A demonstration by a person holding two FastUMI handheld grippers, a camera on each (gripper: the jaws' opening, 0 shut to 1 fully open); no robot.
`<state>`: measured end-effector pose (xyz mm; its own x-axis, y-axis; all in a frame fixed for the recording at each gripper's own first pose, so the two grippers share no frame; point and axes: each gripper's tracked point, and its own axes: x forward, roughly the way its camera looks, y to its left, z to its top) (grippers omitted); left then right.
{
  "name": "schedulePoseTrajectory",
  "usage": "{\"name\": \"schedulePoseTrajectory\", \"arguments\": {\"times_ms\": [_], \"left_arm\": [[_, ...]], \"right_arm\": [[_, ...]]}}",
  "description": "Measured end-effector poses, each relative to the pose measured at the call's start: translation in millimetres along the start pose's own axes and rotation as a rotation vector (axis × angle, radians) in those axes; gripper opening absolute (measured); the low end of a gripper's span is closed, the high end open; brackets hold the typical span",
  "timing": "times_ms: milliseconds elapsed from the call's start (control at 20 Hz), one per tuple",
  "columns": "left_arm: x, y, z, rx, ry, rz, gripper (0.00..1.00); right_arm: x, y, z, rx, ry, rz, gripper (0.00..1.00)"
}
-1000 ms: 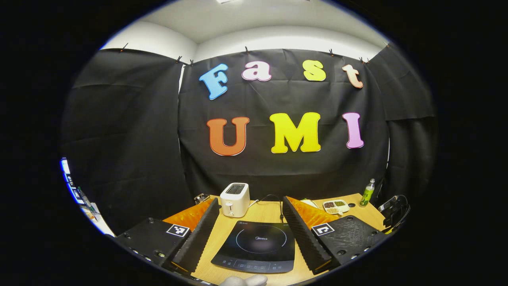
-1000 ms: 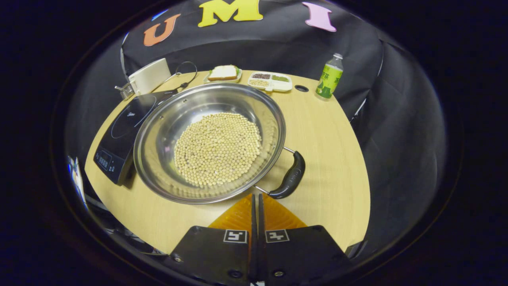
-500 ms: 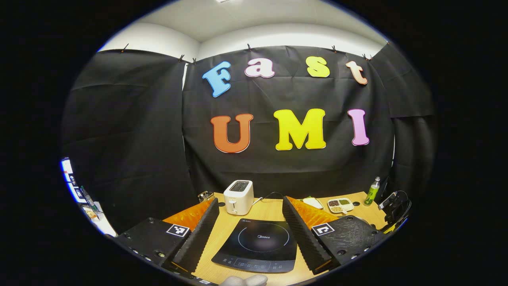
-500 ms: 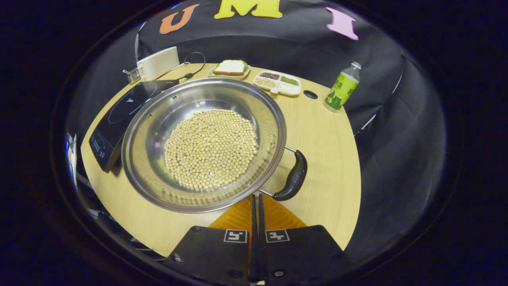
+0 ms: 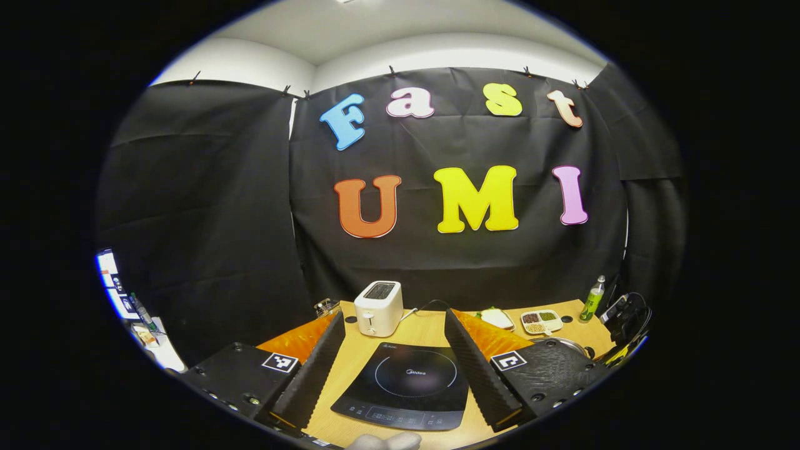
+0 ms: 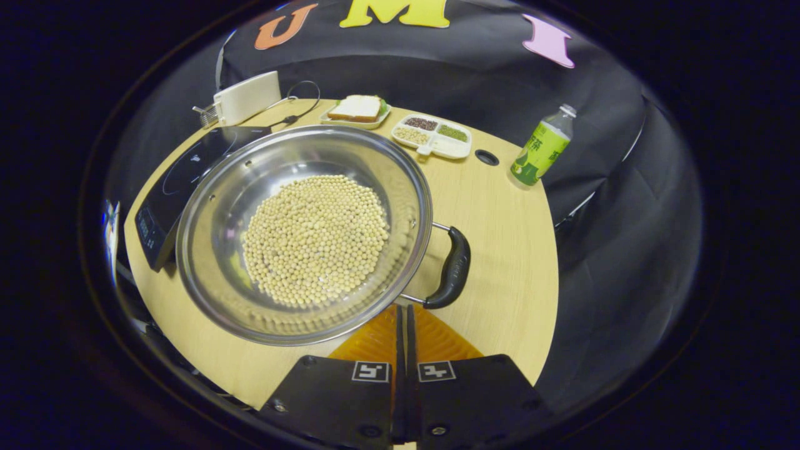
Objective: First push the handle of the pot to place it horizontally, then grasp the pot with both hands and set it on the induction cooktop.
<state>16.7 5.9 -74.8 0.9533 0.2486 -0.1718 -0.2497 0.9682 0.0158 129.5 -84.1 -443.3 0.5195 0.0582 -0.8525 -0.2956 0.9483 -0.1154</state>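
Note:
A wide steel pot (image 6: 262, 175) holding soybeans (image 6: 315, 240) stands on the wooden table, its left rim next to the black induction cooktop (image 6: 178, 181). Its black side handle (image 6: 453, 269) points right. My right gripper (image 6: 403, 307) is shut, with its tips close by the near end of that handle and nothing between the fingers. My left gripper (image 5: 394, 314) hangs open above the cooktop (image 5: 406, 381), one finger on each side of it. A strip of the pot rim (image 5: 565, 342) peeks out past the right finger.
Along the table's back stand a white toaster (image 6: 247, 97) with its cord, a plate with a sandwich (image 6: 356, 109), a divided tray of grains (image 6: 431, 131) and a green bottle (image 6: 540, 147). Bare table lies right of the handle. The toaster (image 5: 378, 306) sits behind the cooktop.
In the right gripper view the pot has shifted left and its handle has swung a little, with the shut tips staying by its near end. The left gripper has drifted slightly, bringing the pot rim into sight.

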Motion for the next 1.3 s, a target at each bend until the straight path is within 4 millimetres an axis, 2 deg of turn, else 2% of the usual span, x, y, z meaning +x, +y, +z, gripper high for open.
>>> {"name": "schedulePoseTrajectory", "arguments": {"times_ms": [200,400,500,550,600,700,800,850,900,950,1000,1150,1200,1300], "left_arm": [[6.5,-8.3,-4.5,0.003,0.011,0.001,0.96],[14.1,-21.5,-12.1,-0.021,0.019,-0.023,0.96],[19.1,-29.0,-22.1,-0.029,0.036,-0.033,0.96],[22.3,-33.3,-27.1,-0.029,0.042,-0.041,0.96],[25.6,-39.7,-31.2,-0.034,0.042,-0.058,0.96],[33.7,-53.9,-40.7,-0.041,0.046,-0.092,0.96],[40.5,-71.1,-56.1,-0.041,0.069,-0.133,0.96],[44.1,-78.6,-64.5,-0.041,0.080,-0.147,0.96],[48.1,-85.5,-72.7,-0.037,0.096,-0.161,0.96],[52.3,-95.5,-82.1,-0.036,0.109,-0.184,0.96],[57.2,-105.2,-94.2,-0.033,0.132,-0.201,0.96],[68.7,-131.4,-125.8,-0.033,0.195,-0.245,0.97],[72.8,-141.4,-139.1,-0.033,0.224,-0.261,0.97],[79.3,-159.5,-164.6,-0.033,0.284,-0.291,0.97]], "right_arm": [[5.2,-4.2,5.4,-0.024,-0.005,-0.007,0.04],[5.5,0.7,-0.7,0.016,0.012,0.022,0.04],[3.1,-5.2,-1.0,0.060,-0.022,0.014,0.00],[0.0,-8.0,-2.7,0.081,-0.040,0.007,0.04],[-3.8,-13.2,-7.6,0.093,-0.046,-0.009,0.03],[-13.3,-18.4,-7.7,0.107,-0.087,-0.010,0.12],[-21.8,-27.0,-7.5,0.117,-0.115,-0.029,0.26],[-27.4,-29.8,-9.4,0.131,-0.122,-0.033,0.47],[-32.2,-34.7,-9.4,0.145,-0.134,-0.039,0.58],[-36.5,-36.8,-8.5,0.161,-0.143,-0.040,0.77],[-39.4,-41.5,-9.3,0.177,-0.147,-0.048,0.87],[-49.4,-48.6,-6.4,0.217,-0.171,-0.047,0.87],[-53.0,-51.2,-2.9,0.231,-0.186,-0.043,0.84],[-57.1,-56.5,5.9,0.258,-0.218,-0.042,0.84]]}}
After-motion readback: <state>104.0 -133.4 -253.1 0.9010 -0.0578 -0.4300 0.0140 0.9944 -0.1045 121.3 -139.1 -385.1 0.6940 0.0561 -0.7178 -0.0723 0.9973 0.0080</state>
